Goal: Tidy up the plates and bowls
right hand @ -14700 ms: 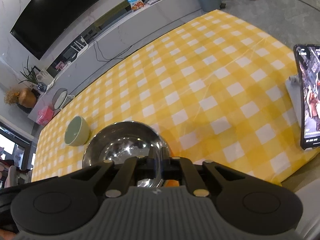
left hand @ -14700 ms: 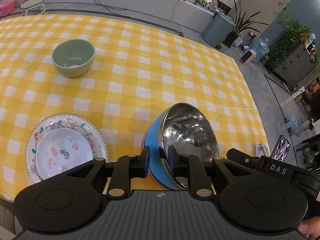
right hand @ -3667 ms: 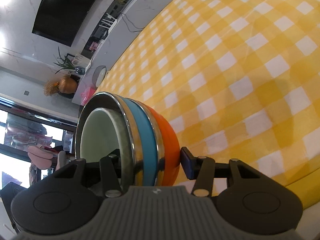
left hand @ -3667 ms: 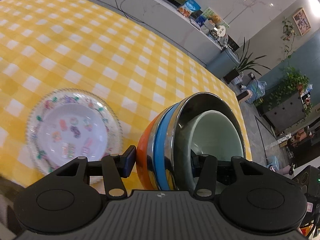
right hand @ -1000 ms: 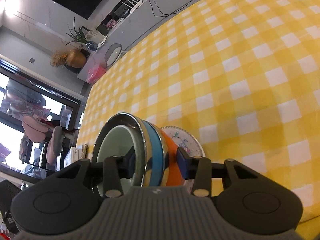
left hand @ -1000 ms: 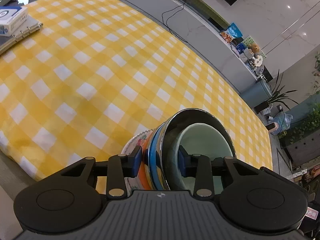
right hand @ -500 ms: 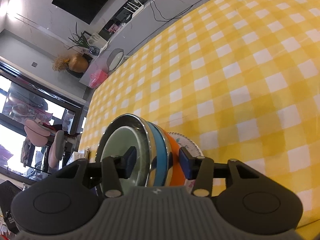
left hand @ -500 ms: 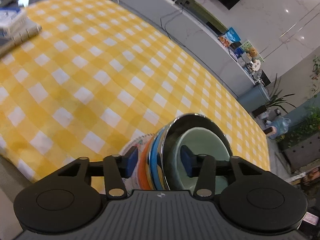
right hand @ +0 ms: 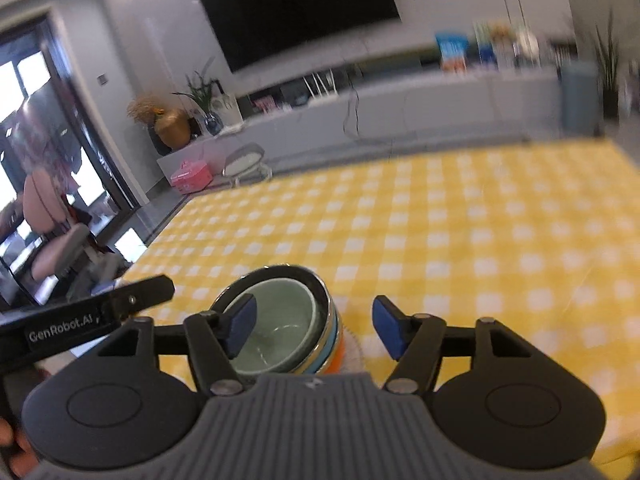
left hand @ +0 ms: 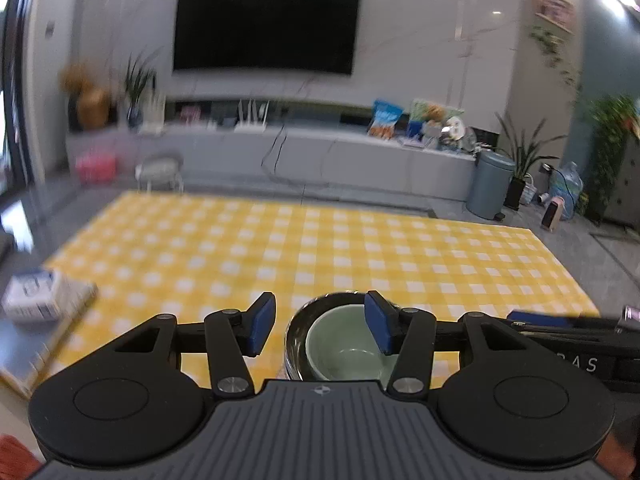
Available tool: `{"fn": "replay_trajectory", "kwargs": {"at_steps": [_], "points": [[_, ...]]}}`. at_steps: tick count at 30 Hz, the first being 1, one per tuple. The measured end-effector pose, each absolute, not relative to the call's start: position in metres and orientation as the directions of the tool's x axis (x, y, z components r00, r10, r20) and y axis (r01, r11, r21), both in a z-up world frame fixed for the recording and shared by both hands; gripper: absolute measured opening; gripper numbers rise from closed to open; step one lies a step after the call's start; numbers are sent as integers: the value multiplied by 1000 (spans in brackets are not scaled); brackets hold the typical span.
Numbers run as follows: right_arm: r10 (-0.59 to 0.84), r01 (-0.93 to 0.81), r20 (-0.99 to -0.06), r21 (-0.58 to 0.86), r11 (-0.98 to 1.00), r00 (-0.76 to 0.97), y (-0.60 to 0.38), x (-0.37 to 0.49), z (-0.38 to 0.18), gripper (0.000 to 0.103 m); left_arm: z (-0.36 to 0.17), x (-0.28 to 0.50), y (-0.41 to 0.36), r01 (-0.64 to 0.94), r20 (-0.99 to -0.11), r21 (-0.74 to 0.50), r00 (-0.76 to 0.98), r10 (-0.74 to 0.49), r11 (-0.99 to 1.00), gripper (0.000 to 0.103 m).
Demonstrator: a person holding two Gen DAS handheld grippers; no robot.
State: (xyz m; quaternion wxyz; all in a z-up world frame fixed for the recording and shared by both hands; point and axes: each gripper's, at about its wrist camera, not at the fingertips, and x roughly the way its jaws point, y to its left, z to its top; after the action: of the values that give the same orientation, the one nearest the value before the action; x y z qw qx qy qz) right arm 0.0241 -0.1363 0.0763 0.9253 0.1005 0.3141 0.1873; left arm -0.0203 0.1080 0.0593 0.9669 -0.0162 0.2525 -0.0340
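One stack of nested bowls (right hand: 320, 336) is seen standing upright near the front edge of the yellow checked tablecloth (right hand: 460, 232). Four bowls can be counted in the right wrist view: a pale green bowl (right hand: 280, 320) innermost, a steel bowl (right hand: 280, 274) around it, then a blue band (right hand: 333, 347) and an orange band (right hand: 339, 354) of the two outer bowls. One plate (right hand: 352, 350) is glimpsed under the stack, only a pale sliver of its rim being visible (its pattern cannot be made out).

Two grippers are in view, one per camera. The left gripper (left hand: 320, 322) is held with its fingers apart and nothing between them is gripped; the green bowl (left hand: 344, 344) and the steel rim (left hand: 298, 320) lie below the gap. The right gripper (right hand: 314, 326) is likewise spread wide, its left pad (right hand: 240, 320) in front of the stack's rim and its right pad (right hand: 388, 326) off to the side of the stack.

At the table's left edge one white box (left hand: 34, 294) is seen lying on a binder (left hand: 72, 320) (both blurred). One dark television (left hand: 266, 24) is mounted on the far wall.
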Motion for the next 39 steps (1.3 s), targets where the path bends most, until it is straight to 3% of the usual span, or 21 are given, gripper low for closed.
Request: {"fn": "replay_trajectory", "kwargs": {"at_steps": [7,13,19,25,39], "points": [[361,-307,-470,190,933,806,-147,-30,82,73,55,-68,81,13,-375,155,926,47,988,66],[313,-297,-460,109,949,831,-149,-60,67,80,40,-81,80,12,-369,150,928,44,989,69],[220,-238,-501,28,971,837,-145,-72,50,84,21,-82,82,36,-453,140,891,32,989,80],[190,-223,-600,20,975,777,-136,-62,29,84,1,-69,88,38,-576,94,817,23,995,80],[185,-208,-676,48,977,713,-131,-50,-4,84,-29,-61,90,25,-655,111,754,54,994,80]]}}
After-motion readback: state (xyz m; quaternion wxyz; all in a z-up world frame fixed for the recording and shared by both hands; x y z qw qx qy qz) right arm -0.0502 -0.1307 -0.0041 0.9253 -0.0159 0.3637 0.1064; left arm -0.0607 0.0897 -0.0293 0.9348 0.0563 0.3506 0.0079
